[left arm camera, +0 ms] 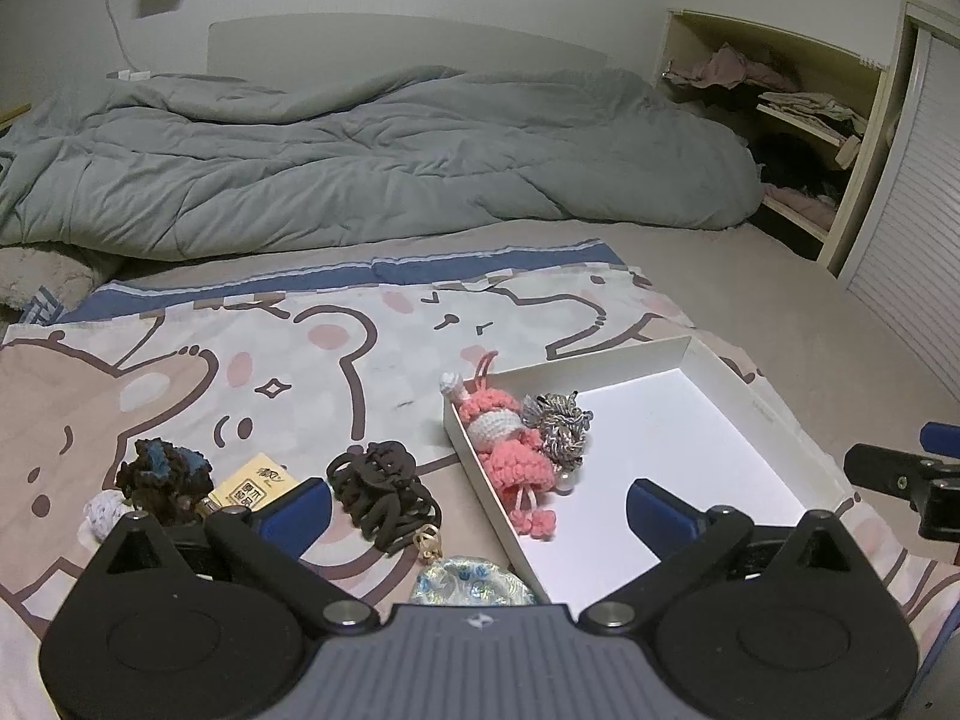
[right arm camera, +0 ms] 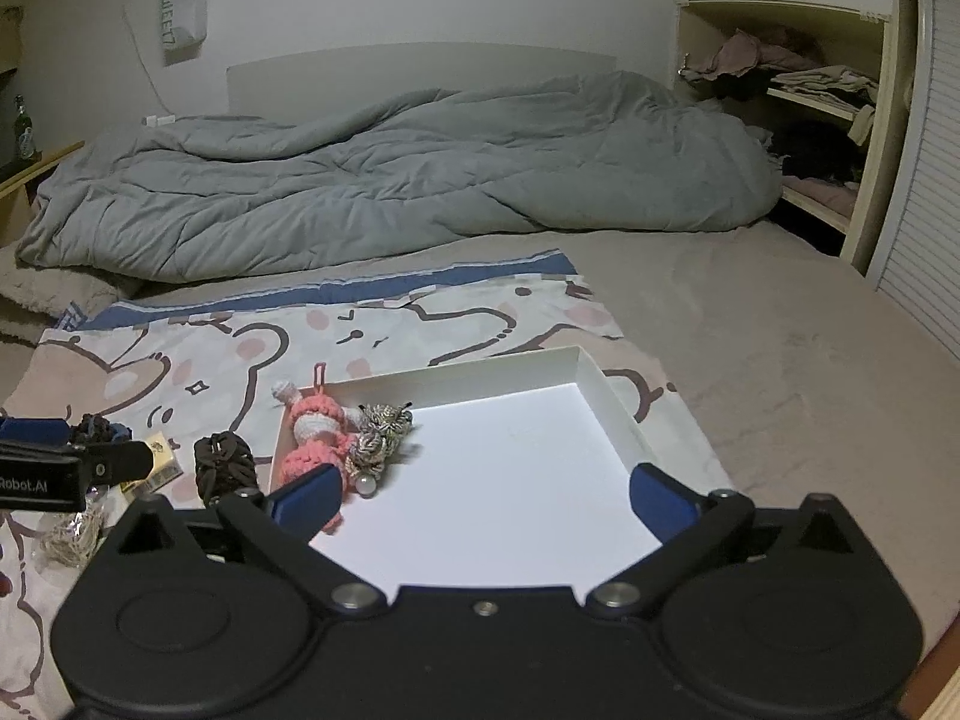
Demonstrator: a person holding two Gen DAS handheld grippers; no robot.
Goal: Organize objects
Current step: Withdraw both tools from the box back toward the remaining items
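Observation:
A white shallow box (left arm camera: 690,420) (right arm camera: 516,468) lies on a cartoon-print cloth on the bed. In its left corner sit a pink crochet doll (left arm camera: 510,450) (right arm camera: 315,438) and a grey-white yarn charm (left arm camera: 561,426) (right arm camera: 378,432). Left of the box lie a tangle of dark hair ties (left arm camera: 384,492) (right arm camera: 225,468), a dark crochet charm with blue (left arm camera: 165,477), a yellow card (left arm camera: 255,483) (right arm camera: 159,462) and a blue-patterned pouch (left arm camera: 471,582). My left gripper (left arm camera: 477,507) stands open over the box's left wall, nothing between its fingers. My right gripper (right arm camera: 483,495) is open above the box floor, empty.
A grey duvet (left arm camera: 360,156) is heaped across the far half of the bed. An open shelf with clothes (left arm camera: 780,102) and a slatted door stand at the right. A beige string bundle (right arm camera: 69,540) lies at the cloth's left edge.

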